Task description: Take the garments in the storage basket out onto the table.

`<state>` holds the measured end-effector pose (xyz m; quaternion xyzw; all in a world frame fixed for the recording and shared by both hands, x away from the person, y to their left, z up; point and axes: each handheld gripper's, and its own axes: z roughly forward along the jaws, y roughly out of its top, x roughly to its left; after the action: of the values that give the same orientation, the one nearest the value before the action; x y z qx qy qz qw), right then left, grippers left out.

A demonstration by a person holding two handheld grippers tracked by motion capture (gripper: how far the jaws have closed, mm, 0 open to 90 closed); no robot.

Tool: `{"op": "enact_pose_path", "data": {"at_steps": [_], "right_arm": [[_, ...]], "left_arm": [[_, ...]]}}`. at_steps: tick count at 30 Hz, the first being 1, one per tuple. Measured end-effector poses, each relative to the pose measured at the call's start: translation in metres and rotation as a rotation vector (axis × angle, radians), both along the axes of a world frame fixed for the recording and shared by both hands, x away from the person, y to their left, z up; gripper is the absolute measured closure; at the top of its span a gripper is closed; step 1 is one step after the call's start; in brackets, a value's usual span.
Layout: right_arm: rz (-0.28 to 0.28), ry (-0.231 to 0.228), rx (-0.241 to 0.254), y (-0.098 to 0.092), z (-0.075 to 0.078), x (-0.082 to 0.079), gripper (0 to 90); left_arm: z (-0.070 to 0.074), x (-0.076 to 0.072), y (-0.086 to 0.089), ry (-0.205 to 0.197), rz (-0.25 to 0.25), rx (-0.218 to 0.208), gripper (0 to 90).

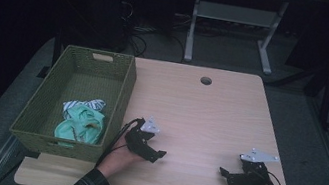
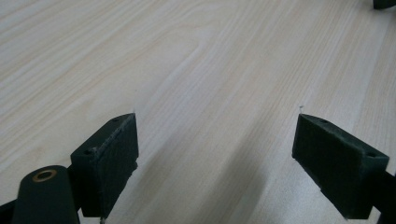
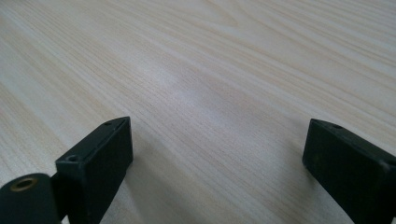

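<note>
A green woven basket (image 1: 121, 96) stands at the table's left edge with a mint-green cloth (image 1: 80, 125) and a striped cloth (image 1: 83, 105) inside it. My left gripper (image 1: 158, 155) rests low on the wooden table (image 1: 199, 113) just right of the basket, held by a hand in a plaid sleeve. In the left gripper view its jaws stand wide apart over bare wood, the left gripper (image 2: 217, 135) open and empty. My right gripper (image 1: 223, 174) sits near the front right of the table, pointing left. The right gripper (image 3: 219, 140) is open too, with only wood grain between its jaws.
A round cable hole (image 1: 206, 80) is near the table's far edge. Beyond the table stands a grey metal desk frame (image 1: 235, 18) on dark floor, with cables (image 1: 137, 32) at the back left. The table's right edge (image 1: 276, 141) lies close to my right hand.
</note>
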<state>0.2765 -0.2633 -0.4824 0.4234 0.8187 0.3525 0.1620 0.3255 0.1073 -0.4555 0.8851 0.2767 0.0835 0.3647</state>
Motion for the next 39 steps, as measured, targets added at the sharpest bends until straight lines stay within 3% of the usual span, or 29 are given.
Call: {"op": "enact_pose_path", "data": {"at_steps": [18, 39], "right_arm": [[-0.004, 0.003, 0.001, 0.000, 0.000, 0.000, 8.0], [-0.011, 0.003, 0.003, 0.000, 0.000, 0.000, 8.0]], "left_arm": [[0.008, 0.003, 0.003, 0.012, 0.015, -0.036, 13.8], [0.014, 0.003, 0.002, 0.023, 0.009, -0.034, 13.8]]}}
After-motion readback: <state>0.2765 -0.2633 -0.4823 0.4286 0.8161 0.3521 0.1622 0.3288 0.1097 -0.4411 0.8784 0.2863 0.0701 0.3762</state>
